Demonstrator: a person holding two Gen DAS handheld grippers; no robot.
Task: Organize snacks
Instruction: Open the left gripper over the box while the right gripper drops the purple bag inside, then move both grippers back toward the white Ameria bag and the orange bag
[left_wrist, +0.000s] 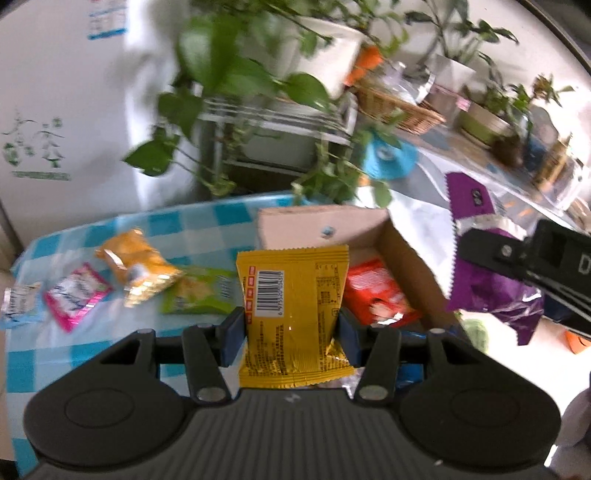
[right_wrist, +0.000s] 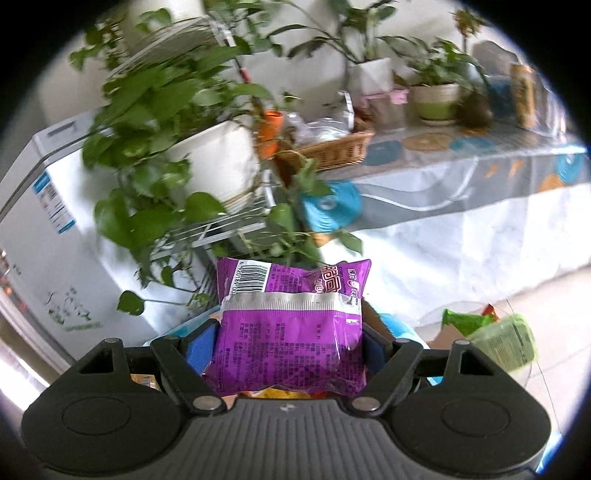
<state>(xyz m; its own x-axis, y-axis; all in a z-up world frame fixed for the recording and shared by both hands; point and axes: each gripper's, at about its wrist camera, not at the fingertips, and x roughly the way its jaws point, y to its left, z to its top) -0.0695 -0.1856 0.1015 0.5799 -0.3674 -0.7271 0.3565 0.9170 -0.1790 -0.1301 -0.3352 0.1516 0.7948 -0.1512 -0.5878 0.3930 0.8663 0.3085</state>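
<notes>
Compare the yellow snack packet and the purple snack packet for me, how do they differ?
The yellow packet looks flat and slim; the purple packet looks puffy and wider. The yellow packet sits in the left hand-held gripper, the purple packet in the right hand-held gripper. The purple packet has a silver seam band across it; the yellow packet shows none. Both show a barcode and are held clear of the table.

A glossy yellow snack packet (left_wrist: 291, 314) bears a white barcode patch and red squares. The crinkly purple foil packet (right_wrist: 291, 343) has a silver band. The round table's cloth (left_wrist: 166, 225) is checked blue and white. Inside the plain brown cardboard box (left_wrist: 402, 247) lies a red packet (left_wrist: 376, 295). A pink packet (left_wrist: 75, 295) lies far left.
</notes>
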